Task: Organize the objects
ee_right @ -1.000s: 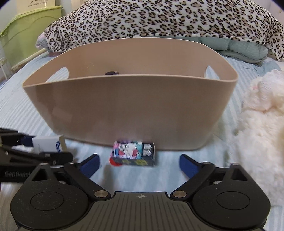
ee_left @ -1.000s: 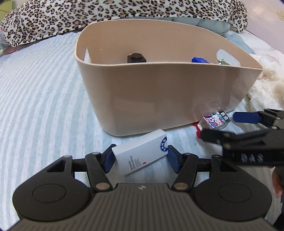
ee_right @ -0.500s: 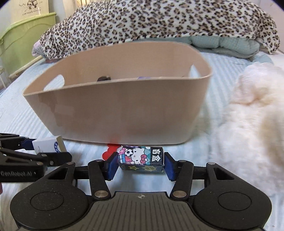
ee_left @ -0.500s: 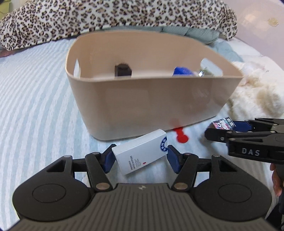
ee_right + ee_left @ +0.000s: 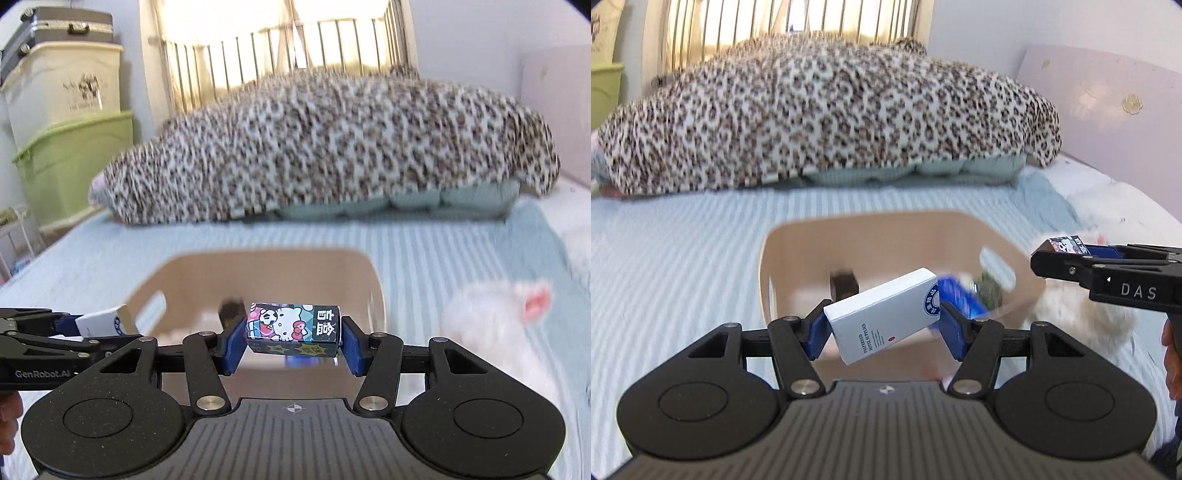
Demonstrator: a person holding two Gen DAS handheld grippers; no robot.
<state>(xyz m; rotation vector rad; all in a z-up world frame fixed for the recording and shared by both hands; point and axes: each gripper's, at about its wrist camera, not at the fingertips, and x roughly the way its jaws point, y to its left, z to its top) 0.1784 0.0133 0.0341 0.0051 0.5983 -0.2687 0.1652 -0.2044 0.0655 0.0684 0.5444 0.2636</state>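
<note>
My left gripper (image 5: 882, 330) is shut on a white box with a blue round logo (image 5: 886, 317), held tilted in the air above the near rim of the beige plastic basket (image 5: 775, 254). My right gripper (image 5: 291, 341) is shut on a small colourful cartoon-cat box (image 5: 293, 328), held above the same basket (image 5: 369, 280). Each gripper shows in the other's view: the right one (image 5: 1067, 249) at right, the left one (image 5: 99, 325) at left. Inside the basket lie a black block (image 5: 844, 282), a blue item (image 5: 955, 293) and a dark green item (image 5: 990, 291).
The basket stands on a bed with a light blue striped sheet (image 5: 672, 258). A leopard-print blanket (image 5: 827, 110) lies behind it. A white fluffy toy (image 5: 495, 314) lies right of the basket. Green and cream storage bins (image 5: 70, 147) stand at the far left.
Both grippers have risen from the sheet with their boxes and now hang above the basket. One second ago the right gripper was open in front of the cartoon-cat box; it then closed on it.
</note>
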